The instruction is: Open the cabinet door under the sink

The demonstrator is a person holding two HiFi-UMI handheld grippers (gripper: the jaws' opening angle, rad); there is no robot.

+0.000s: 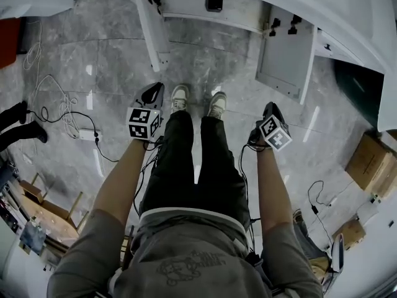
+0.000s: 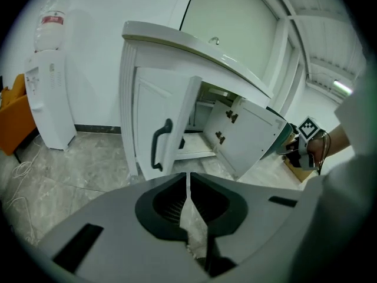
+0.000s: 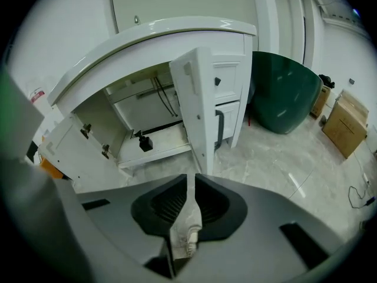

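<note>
Under the white sink top [image 1: 310, 2], at the far side, both cabinet doors stand open: the left door [image 1: 152, 28] edge-on, the right door [image 1: 286, 53] swung out. A small black object [image 1: 214, 3] sits inside. The left gripper [image 1: 152, 93] and right gripper [image 1: 270, 112] hang beside the person's shoes [image 1: 180, 97], jaws closed together and empty. Cables [image 1: 62, 110] lie on the floor at left, and a green tub [image 3: 283, 93] and a cardboard box [image 1: 371, 160] at right.

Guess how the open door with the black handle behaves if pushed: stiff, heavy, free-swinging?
The door is likely stiff: a flat framed panel. It probably swings rather than slides; the other door shows hinges. The black handle looks rigid, a fair push point.
</note>
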